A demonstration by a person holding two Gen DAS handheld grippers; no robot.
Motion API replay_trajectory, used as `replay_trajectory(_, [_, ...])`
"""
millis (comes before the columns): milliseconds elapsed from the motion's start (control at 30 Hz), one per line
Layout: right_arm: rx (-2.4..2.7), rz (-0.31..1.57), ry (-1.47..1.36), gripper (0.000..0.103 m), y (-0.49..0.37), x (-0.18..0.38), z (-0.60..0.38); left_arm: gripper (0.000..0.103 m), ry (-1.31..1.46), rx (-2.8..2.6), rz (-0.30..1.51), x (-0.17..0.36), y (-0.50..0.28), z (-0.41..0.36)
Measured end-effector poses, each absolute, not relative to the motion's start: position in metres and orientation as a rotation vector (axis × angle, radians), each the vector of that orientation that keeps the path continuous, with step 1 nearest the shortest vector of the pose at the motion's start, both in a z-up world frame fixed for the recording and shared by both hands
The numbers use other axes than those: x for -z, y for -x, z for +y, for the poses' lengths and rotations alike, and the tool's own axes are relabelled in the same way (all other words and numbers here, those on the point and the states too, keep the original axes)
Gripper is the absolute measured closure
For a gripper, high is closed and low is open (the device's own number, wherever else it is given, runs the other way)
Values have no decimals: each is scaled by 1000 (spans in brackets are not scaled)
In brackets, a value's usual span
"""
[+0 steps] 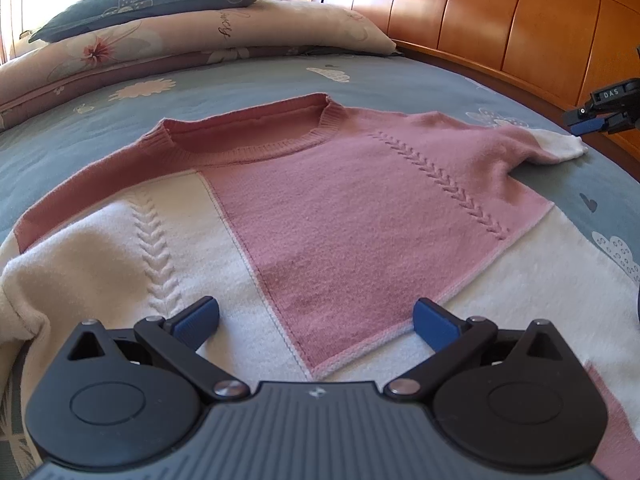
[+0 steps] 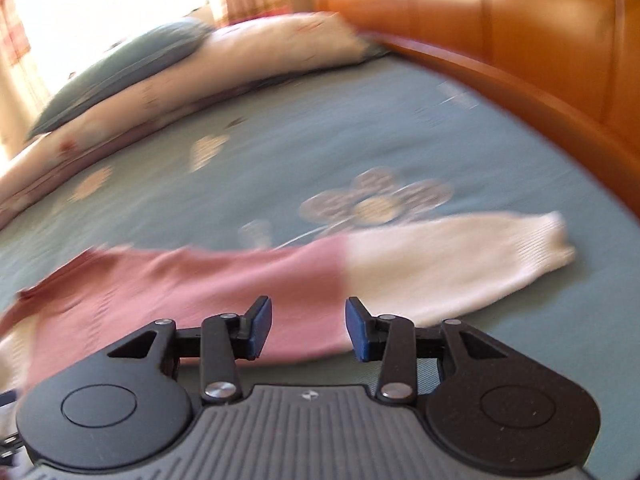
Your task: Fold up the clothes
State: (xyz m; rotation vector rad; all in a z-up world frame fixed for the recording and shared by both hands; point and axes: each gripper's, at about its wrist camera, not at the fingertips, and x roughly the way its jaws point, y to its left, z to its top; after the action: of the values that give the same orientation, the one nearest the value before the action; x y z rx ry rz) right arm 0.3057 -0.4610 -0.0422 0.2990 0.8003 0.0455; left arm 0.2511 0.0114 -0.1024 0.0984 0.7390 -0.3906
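A: Lying flat on the bed (image 1: 400,80), front up, is a pink and cream sweater (image 1: 340,208). Its round neckline faces the pillows and its body spreads toward the left wrist camera.

B: Where is the left hand-held gripper (image 1: 316,320)?

A: Low over the lower part of the sweater's front, where the pink panel narrows to a point against the cream. Its blue-padded jaws are spread wide and nothing sits between them; I cannot tell whether they touch the knit.

B: And the right one?

A: The right hand-held gripper (image 2: 308,328) hovers over the sweater's sleeve (image 2: 360,272), which stretches out sideways across the blue-green sheet. The sleeve is pink toward the shoulder and cream toward the ribbed cuff (image 2: 556,240). The jaws are partly apart, a clear gap between the pads, and they pinch nothing. That view is blurred, so contact with the fabric is unclear.

B: Does the left view show it too?

A: Only at the far right edge, as a black piece with a blue tip, just beside the cuff end of the sleeve.

B: What else is on the bed?

A: A long floral pillow (image 1: 224,40) along the far side with a dark green pillow (image 1: 156,0) lying on top of it. A wooden headboard (image 1: 500,20) curves along the right. The sheet carries pale flower and cloud prints.
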Motion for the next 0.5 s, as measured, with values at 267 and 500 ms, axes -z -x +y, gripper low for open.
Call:
replay_trajectory(267, [-180, 910, -656, 58, -332, 107, -399, 1, -96, 391, 739, 102, -250, 12])
replay_trajectory(500, [-84, 753, -498, 84, -345, 103, -381, 1, -97, 397, 735, 103, -250, 13])
